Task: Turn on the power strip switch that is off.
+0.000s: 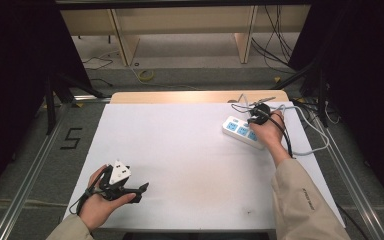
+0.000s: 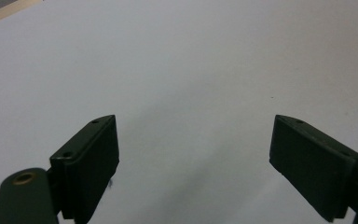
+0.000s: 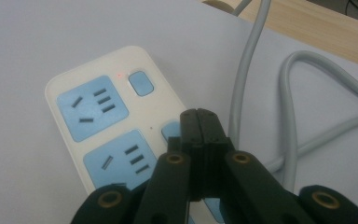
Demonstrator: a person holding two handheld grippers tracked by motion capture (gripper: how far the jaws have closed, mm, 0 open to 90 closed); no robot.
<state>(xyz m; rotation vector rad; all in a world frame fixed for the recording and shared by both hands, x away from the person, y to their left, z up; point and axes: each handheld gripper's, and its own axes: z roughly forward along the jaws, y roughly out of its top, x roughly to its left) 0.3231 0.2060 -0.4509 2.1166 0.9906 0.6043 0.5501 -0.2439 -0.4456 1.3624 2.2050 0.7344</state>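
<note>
Resting spot, left hand [image 1: 97, 202]: seven o'clock corner of the white table [image 1: 180, 150], palm turned up, forearm coming in from the bottom edge.
Left gripper [image 1: 141, 192]: lying level in that hand, pointing toward three o'clock; jaws spread wide with nothing between them.
Left gripper view: two black pads [image 2: 91, 161] far apart over bare white tabletop; a sliver of wooden edge at eleven o'clock, unseen from this angle in the other gripper view.
Power strip [image 1: 241, 131]: at two o'clock on the table, white with blue sockets, lying flat and slanted.
High view extra: whole layout, both hands well apart, grey cable [image 1: 312, 135] looping off the strip toward three o'clock.
Right gripper view extra: a small red light beside a blue switch [image 3: 141, 83] at the strip's end, socket slots sharp, none of this legible from above.
Right gripper [image 3: 200, 122]: jaws pressed together, holding nothing, tips over a second blue switch [image 3: 170, 130] of the power strip [image 3: 98, 116]; contact not clear.
Right hand [image 1: 270, 131]: reaching far forward, sleeve along four o'clock, wrist bent down over the strip.
</note>
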